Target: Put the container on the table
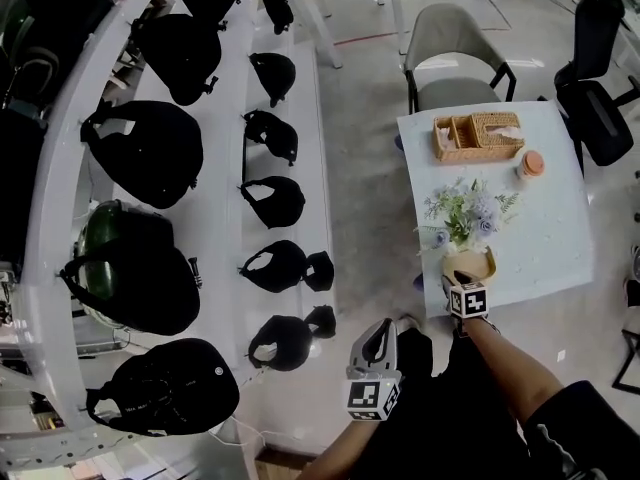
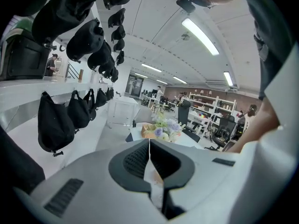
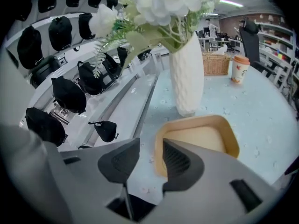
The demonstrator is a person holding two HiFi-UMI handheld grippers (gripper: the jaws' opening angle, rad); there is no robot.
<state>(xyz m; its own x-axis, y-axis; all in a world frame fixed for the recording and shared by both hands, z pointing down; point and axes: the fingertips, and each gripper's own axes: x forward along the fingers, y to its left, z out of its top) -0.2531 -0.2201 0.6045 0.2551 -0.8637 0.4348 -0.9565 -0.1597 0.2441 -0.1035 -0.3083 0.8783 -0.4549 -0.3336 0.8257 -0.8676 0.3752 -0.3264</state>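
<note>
Item one, my right tongs (image 3: 150, 146): jaws stood spread, pinching nothing. They were tilted down over the near edge of the table (image 3: 261, 115). The left rim of the container (image 3: 201, 141) showed just beside my right-hand jaw, and neither pad pressed on it.

Item two, the container (image 1: 470, 264): a shallow tan tray. It sat flat on the white table (image 1: 540, 238) at its near edge, directly in front of the white vase (image 3: 187, 78) of flowers (image 1: 465, 208). My right tongs (image 1: 462, 280) were just behind it.

Item three, my left tongs (image 2: 149, 141): jaws pressed together with nothing between them. I held them (image 1: 385, 328) off the table's near corner, well apart from the container.

Item four, other table goods: a wicker basket (image 1: 478, 135) at the far side and a paper cup (image 1: 531, 164) near it.

Item five, surroundings: a grey chair (image 1: 455, 58) beyond the table, and black bags (image 1: 150, 153) hung along white shelving to my left.
</note>
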